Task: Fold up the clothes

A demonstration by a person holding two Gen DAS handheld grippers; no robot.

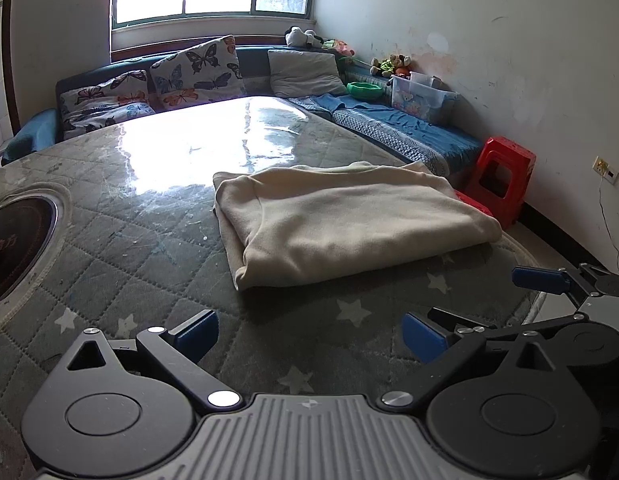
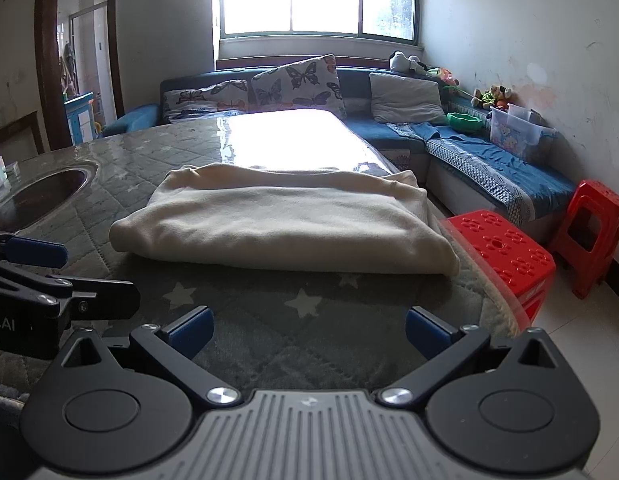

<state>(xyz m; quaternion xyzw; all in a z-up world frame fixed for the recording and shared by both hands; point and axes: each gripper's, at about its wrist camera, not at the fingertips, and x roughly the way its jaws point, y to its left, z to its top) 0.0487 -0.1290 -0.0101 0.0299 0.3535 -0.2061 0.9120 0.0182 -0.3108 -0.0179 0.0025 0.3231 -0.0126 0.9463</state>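
Observation:
A cream garment [image 1: 349, 220] lies folded into a thick rectangle on the round table's grey quilted star-pattern cover [image 1: 149, 264]. It also shows in the right wrist view [image 2: 285, 224]. My left gripper [image 1: 311, 334] is open and empty, held back from the garment's near edge. My right gripper [image 2: 309, 330] is open and empty, also short of the garment's near edge. The right gripper's blue-padded fingers [image 1: 541, 280] show at the right of the left wrist view, and the left gripper's fingers [image 2: 37, 252] show at the left of the right wrist view.
A round dark inset [image 1: 17, 240] sits in the table at the left. Two red plastic stools [image 2: 505, 256] [image 2: 589, 232] stand by the table's right edge. A blue corner sofa [image 2: 489, 168] with cushions, toys and a clear bin lines the walls.

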